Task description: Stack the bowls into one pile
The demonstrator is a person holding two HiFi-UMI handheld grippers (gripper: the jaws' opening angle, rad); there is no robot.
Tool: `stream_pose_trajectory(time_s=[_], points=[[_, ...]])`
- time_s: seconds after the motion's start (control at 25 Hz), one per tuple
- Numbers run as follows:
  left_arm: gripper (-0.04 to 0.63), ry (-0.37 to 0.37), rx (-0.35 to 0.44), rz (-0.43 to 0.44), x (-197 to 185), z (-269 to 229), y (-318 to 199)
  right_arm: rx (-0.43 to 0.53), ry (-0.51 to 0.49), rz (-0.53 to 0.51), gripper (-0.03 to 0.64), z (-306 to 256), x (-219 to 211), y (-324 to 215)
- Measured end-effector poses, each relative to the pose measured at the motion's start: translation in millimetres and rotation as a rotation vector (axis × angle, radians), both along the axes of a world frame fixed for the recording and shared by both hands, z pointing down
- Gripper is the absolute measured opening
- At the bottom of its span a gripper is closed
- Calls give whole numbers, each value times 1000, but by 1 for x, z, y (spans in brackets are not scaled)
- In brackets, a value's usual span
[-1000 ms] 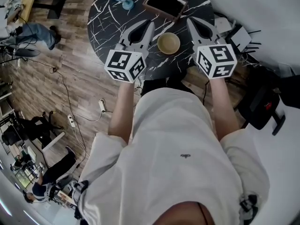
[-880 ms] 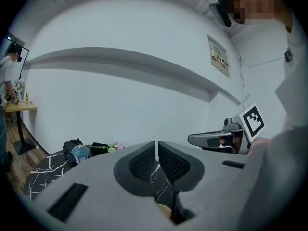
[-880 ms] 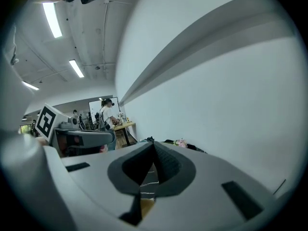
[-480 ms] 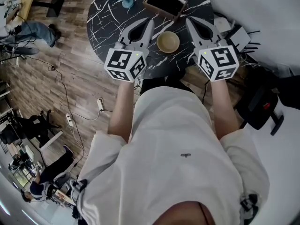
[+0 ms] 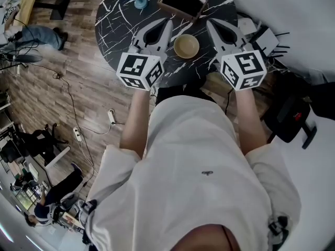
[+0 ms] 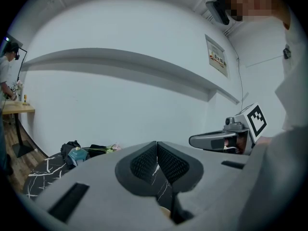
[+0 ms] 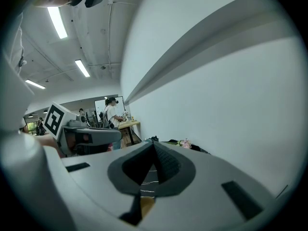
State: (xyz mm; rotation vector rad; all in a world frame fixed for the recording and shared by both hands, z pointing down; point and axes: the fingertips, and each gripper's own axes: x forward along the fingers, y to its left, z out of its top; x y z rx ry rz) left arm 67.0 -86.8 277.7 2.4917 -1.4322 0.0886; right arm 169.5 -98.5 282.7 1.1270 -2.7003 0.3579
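Black marble with white veins tops the round table in front of you, over a wood-plank floor. One tan bowl sits on it, toward the edge nearest you; you cannot tell whether more bowls nest inside it. Your left gripper lies at the bowl's 9 o'clock, jaws pressed together with nothing between them. Your right gripper lies at the bowl's 3 o'clock, jaws likewise together and empty. At the bowl's 12 o'clock stands a dark tray, and at its 10 o'clock a small blue object.
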Motion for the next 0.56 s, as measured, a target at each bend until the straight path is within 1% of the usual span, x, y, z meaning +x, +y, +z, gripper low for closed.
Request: stream_pose_trajectory(time_s=[0.56], points=[[6, 0, -2, -2, -5, 2, 0, 3, 11, -6, 3, -1, -3, 2]])
